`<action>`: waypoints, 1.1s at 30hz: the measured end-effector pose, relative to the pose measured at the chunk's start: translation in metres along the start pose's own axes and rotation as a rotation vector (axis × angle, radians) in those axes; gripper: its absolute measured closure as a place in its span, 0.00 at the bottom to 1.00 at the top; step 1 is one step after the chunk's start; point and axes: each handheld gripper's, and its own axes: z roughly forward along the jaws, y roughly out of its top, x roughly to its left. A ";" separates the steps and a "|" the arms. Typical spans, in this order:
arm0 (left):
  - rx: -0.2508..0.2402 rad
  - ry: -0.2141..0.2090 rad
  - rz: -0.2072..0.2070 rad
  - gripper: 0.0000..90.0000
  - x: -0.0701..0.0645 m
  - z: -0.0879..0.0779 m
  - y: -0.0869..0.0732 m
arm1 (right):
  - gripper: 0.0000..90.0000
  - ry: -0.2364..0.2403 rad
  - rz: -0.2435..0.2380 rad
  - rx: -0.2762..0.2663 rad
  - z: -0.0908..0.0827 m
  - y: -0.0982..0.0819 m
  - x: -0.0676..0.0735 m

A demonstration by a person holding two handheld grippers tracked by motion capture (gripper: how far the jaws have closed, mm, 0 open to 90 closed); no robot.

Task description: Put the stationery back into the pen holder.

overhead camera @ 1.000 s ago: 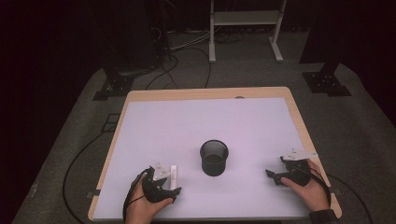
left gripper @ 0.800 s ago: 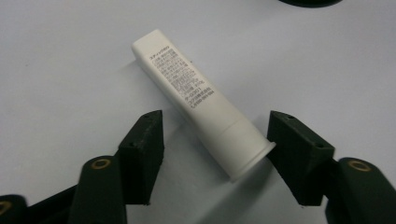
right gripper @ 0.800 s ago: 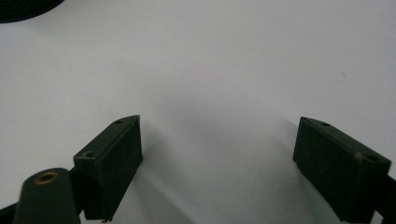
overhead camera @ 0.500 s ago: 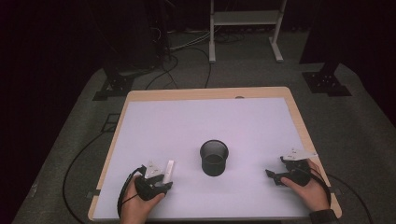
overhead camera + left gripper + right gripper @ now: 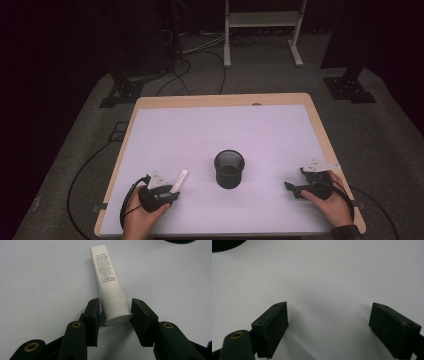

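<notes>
A white tube (image 5: 107, 282) with small black print lies flat on the white table (image 5: 210, 130), cap end toward me. My left gripper (image 5: 115, 312) straddles the cap. The right jaw sits against the cap's rim and a thin gap shows at the left jaw, so it is open at about the tube's width. From above, the tube (image 5: 181, 178) sticks out ahead of the left gripper (image 5: 167, 192) near the front left edge. A black cup (image 5: 229, 169) stands upright mid-table. At the front right, my right gripper (image 5: 295, 187) rests wide open (image 5: 328, 322) over bare table.
The table's wooden rim (image 5: 320, 130) frames the white top. Cables (image 5: 190, 65) and stand feet (image 5: 120, 95) lie on the grey floor beyond the far edge. A white frame (image 5: 260, 30) stands at the back.
My left hand and gripper have drawn back toward the front edge and a little left. The tube has stayed almost where it was. The right gripper and the cup have not moved.
</notes>
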 end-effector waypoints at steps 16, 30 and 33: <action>-0.057 -0.078 -0.022 0.72 0.021 -0.001 -0.004 | 0.16 0.003 0.003 0.001 0.000 0.000 0.000; -0.166 -0.089 0.020 0.72 0.012 -0.020 0.013 | 0.16 0.004 0.004 0.001 0.000 0.000 -0.001; -0.193 -0.097 0.024 0.72 0.009 -0.024 0.017 | 0.16 0.004 0.004 0.001 0.000 0.000 -0.001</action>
